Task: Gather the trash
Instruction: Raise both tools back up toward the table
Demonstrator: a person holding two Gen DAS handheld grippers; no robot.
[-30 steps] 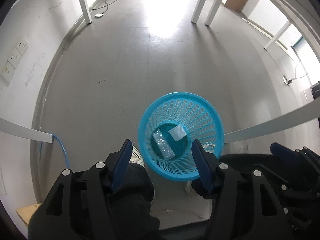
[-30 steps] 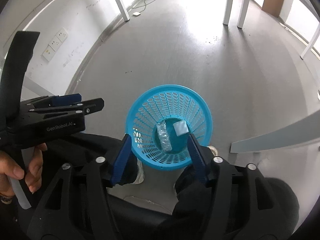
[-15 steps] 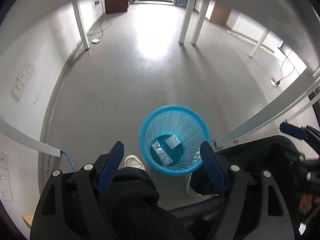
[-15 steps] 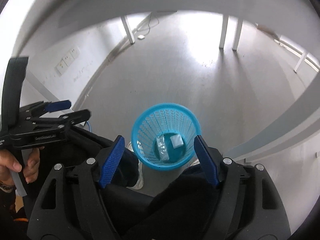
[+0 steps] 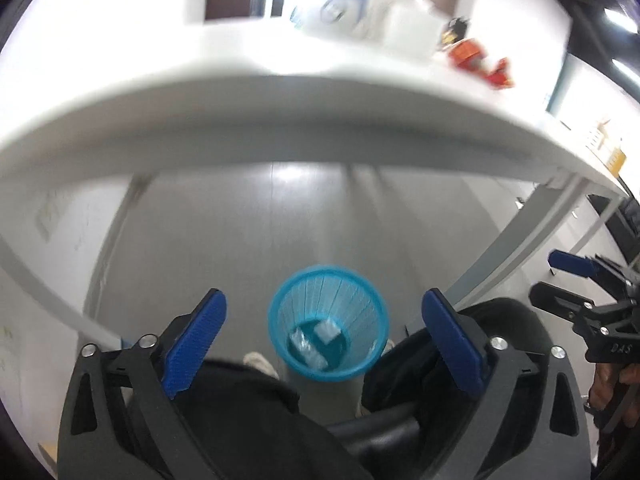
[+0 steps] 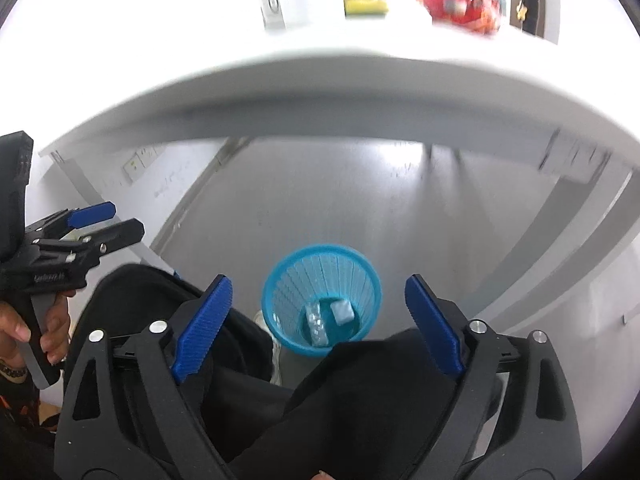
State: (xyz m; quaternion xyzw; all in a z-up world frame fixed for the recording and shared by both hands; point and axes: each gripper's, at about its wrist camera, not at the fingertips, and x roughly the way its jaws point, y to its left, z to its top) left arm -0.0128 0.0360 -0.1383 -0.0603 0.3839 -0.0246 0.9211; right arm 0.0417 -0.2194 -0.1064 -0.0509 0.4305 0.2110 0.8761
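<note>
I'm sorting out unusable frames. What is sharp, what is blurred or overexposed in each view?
Left wrist: the fingers are sharp, the basket is softened, and the tabletop items are smeared and washed out. Right wrist: the same pattern, with sharp fingers, a slightly soft basket and a blown-out tabletop.

White table [image 5: 280, 96] edge overhead, glossy grey floor [image 5: 248, 232], white wall [image 6: 172, 176]

Light: tabletop [image 5: 248, 60] is washed out by glare.
Blur: clutter on it is smeared.
Shade: floor [image 6: 340, 208] beneath is dimmer.
Edges: strongly bent, black-vignetted.
</note>
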